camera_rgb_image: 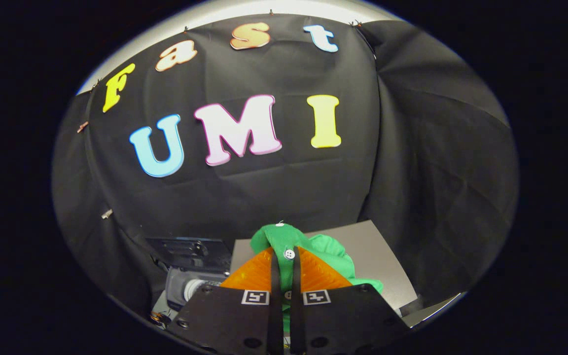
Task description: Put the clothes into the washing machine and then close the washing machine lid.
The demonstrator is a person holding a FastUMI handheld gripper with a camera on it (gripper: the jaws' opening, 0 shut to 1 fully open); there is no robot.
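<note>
While the fingers pinch the green garment, the washing machine lies down and to their left.

With only a thin gap between them, the fingers of the gripper (pixel 284 259) are closed on a fold of the green garment (pixel 331 251), a small white button (pixel 289 254) sitting right at their tips; the rest of the cloth bunches upward just ahead of the tips and spills to the right of them, lifted above the grey table (pixel 382 251). Beside the table's left edge, lower than the fingers, sits a dark appliance with a pale rounded part (pixel 183 286), probably the washing machine, its opening not clear from here. By my judgement the carry must go left and downward; the loose cloth hanging on the right could drag over the table edge.
</note>
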